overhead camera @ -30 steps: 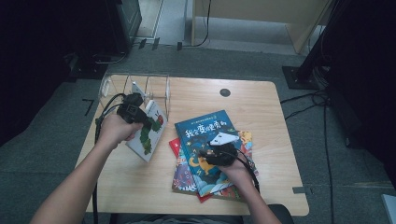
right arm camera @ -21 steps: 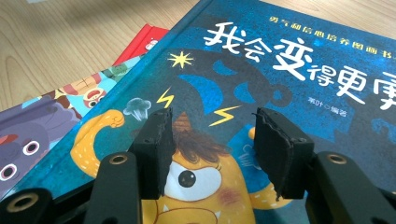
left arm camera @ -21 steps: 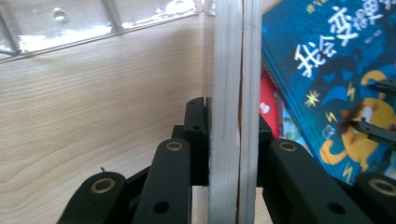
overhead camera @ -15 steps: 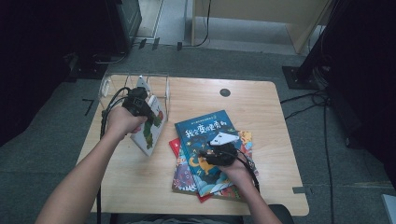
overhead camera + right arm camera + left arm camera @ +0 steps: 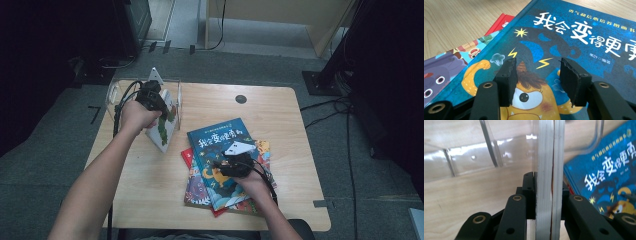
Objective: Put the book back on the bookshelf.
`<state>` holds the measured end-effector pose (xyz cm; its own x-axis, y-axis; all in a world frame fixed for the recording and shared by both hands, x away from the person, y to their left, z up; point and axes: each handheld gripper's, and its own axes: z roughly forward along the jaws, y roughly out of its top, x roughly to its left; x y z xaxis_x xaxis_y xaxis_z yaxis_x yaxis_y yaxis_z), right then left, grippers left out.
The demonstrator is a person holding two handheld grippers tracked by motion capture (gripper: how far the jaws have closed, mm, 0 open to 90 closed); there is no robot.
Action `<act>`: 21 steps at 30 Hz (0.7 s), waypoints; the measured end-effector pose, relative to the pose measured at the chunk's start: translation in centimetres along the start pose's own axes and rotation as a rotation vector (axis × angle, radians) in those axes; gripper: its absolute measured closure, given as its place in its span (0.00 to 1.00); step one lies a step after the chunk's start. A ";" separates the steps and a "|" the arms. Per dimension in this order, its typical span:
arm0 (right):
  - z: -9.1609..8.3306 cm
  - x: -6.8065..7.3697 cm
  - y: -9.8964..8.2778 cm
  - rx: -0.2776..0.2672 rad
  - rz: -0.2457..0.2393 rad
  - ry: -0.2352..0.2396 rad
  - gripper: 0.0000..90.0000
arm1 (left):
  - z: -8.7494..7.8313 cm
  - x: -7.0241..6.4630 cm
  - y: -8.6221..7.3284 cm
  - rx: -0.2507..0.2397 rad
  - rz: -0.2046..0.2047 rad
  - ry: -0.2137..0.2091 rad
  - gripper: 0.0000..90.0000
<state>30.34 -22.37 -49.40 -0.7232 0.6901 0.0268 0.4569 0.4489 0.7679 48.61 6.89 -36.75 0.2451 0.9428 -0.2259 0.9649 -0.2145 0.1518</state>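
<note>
My left gripper [image 5: 159, 107] is shut on a white-edged picture book [image 5: 164, 127] with a green and white cover, held on edge and tilted beside a clear plastic book rack [image 5: 114, 92] at the table's back left. In the left gripper view the book's page edges [image 5: 548, 170] stand upright between the pads, the clear rack [image 5: 469, 157] just behind. My right gripper [image 5: 231, 164] rests open on a blue book [image 5: 220, 145] with an orange monster, top of a pile. Its jaws [image 5: 536, 75] stand apart over the blue cover [image 5: 579, 40], gripping nothing.
Under the blue book lie a red book [image 5: 188, 156] and other colourful ones [image 5: 262, 150]. The wooden table [image 5: 280, 110] has a round cable hole [image 5: 241, 99] at the back. Bare wood lies left of the pile and along the front.
My left hand has carried the white-edged book up and toward the rack at the back left. The right hand has stayed on the blue book.
</note>
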 end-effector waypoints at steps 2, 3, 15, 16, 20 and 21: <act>0.0 0.0 0.0 -0.001 -0.001 0.001 0.53 | 0.1 0.2 0.7 -0.002 -0.001 -0.002 0.86; 0.0 0.0 0.0 -0.001 -0.001 0.001 0.53 | 0.1 0.2 0.7 -0.002 -0.001 -0.002 0.86; 0.0 0.0 0.0 -0.003 -0.001 0.000 0.53 | 1.6 0.2 3.7 -0.019 0.031 0.035 0.85; 0.0 0.0 0.0 -0.003 -0.001 0.000 0.53 | 1.6 0.2 3.7 -0.019 0.031 0.035 0.85; 0.0 0.0 -0.1 -0.001 0.006 -0.005 0.54 | 2.3 0.3 4.3 -0.022 0.030 0.037 0.84; -0.1 0.0 -0.1 -0.001 0.006 -0.006 0.54 | 2.4 0.4 4.4 -0.023 0.028 0.034 0.84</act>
<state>30.24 -22.43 -49.42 -0.7171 0.6964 0.0277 0.4612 0.4442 0.7681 53.16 5.69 -38.43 0.2685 0.9447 -0.1882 0.9551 -0.2357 0.1796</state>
